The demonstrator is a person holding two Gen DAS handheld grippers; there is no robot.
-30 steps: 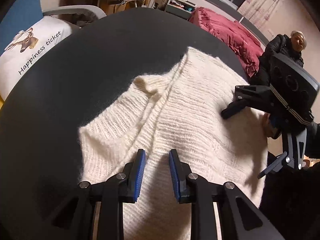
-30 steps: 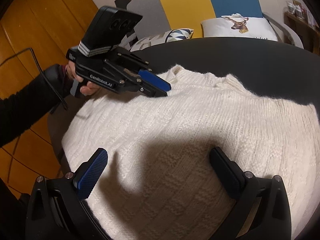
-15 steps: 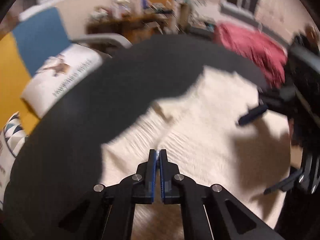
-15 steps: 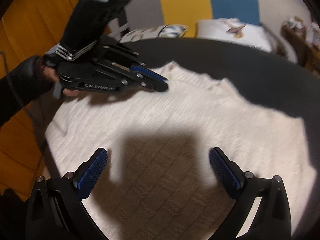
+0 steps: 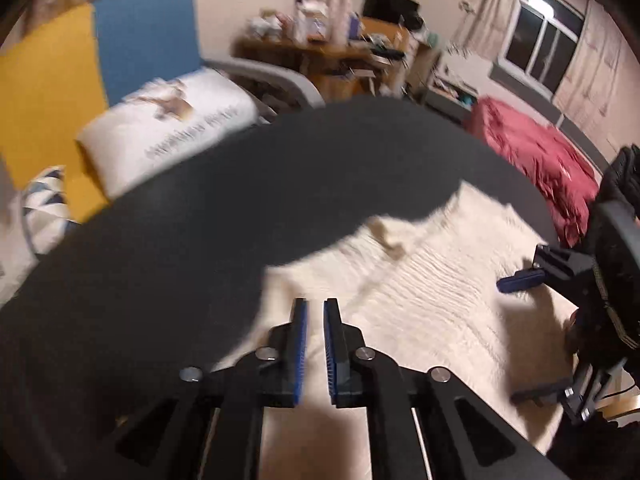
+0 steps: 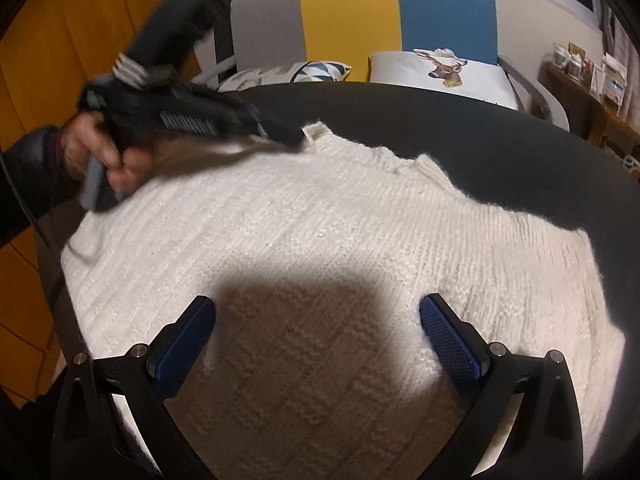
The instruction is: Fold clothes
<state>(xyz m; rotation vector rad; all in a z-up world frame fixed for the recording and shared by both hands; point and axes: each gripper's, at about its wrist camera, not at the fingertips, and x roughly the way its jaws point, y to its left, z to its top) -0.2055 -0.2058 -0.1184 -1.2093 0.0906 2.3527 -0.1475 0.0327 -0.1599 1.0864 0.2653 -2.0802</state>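
Sweater point(image 6: 320, 248) lies spread flat on the dark round desk point(image 5: 168, 248), its collar toward the far edge. Left claw point(image 5: 315, 308) has just been opening: a narrow gap shows between its pads, with no knit visibly pinched, so it seems to have let go or missed near the sweater's edge. Right claw point(image 6: 316, 320) hangs wide open and empty over the body. Risk: loose, fluffy knit slips from a shallow pinch, so any fold attempted now could sag or drag the garment crooked.

The sweater point(image 6: 320, 240) is cream knit wool, ribbed and fuzzy. The table point(image 5: 160, 240) looks matt black. Gripper pads point(image 6: 188, 344) are blue, dimpled rubber; wardrobe panels point(image 6: 80, 20) smooth wood.
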